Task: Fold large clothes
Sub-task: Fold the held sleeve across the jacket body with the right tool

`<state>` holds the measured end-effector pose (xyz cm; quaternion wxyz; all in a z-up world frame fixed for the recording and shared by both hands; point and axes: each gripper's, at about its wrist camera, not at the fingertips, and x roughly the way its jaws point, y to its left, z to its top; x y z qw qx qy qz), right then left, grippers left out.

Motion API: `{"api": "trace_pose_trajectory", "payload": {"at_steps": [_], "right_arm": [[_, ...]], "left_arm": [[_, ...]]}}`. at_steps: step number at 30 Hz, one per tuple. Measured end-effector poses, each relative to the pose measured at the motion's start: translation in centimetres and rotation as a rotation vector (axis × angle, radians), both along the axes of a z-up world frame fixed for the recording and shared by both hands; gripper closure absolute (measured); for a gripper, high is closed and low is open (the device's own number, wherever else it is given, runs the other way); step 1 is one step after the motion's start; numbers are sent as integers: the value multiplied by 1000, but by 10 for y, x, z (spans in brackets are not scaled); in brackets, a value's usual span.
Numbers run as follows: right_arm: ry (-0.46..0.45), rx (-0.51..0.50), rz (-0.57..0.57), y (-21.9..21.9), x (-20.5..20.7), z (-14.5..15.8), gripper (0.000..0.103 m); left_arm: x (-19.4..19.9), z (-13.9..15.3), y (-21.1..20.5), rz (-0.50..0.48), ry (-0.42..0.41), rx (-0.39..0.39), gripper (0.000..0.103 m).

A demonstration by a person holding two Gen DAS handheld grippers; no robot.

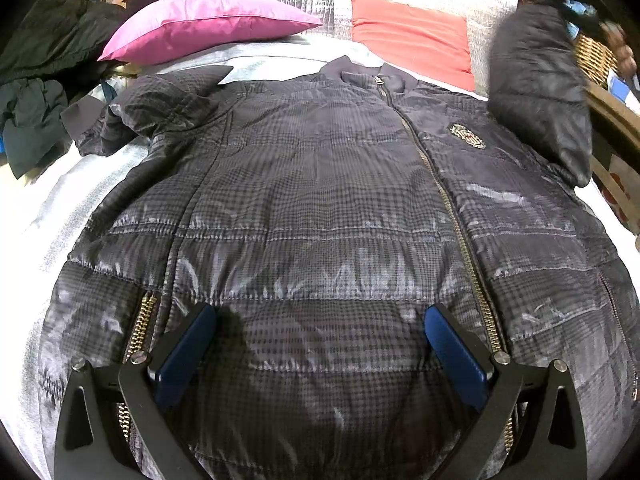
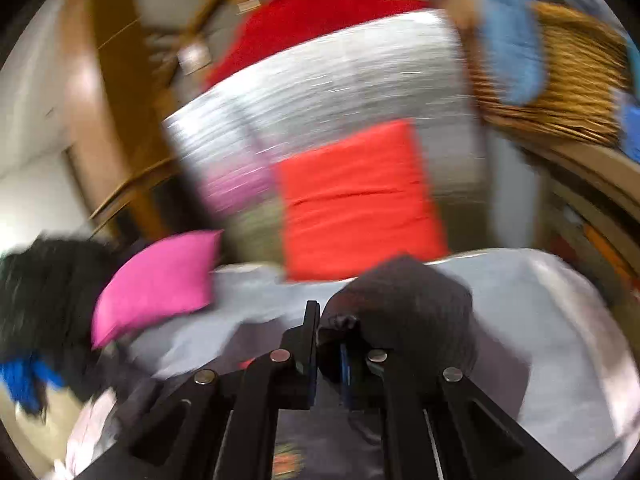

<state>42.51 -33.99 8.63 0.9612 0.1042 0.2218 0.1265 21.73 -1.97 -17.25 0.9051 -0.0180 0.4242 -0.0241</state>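
A dark checked puffer jacket lies front up on the bed, zipped, collar at the far end. My left gripper is open and empty, low over the jacket's hem, its blue pads wide apart. The jacket's right sleeve is lifted off the bed at the right. My right gripper is shut on the sleeve's cuff end and holds it up above the bed. The other sleeve lies bunched at the left shoulder. The right wrist view is blurred by motion.
A pink pillow and a red pillow lie at the head of the pale bedsheet. Dark clothes are piled at the left. A wicker basket and wooden furniture stand at the right.
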Motion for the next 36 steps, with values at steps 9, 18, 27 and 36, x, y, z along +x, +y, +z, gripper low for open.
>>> {"api": "trace_pose_trajectory", "payload": {"at_steps": [9, 18, 27, 36], "right_arm": [[300, -5, 182, 136, -22, -149, 10], [295, 263, 81, 51, -46, -167, 10], [358, 643, 0, -39, -25, -209, 10], [221, 651, 101, -41, -39, -222, 10]], "left_arm": [[0, 1, 2, -1, -3, -13, 0], [0, 3, -1, 4, 21, 13, 0], [29, 66, -7, 18, 27, 18, 0], [165, 104, -116, -128, 24, 333, 0]]}}
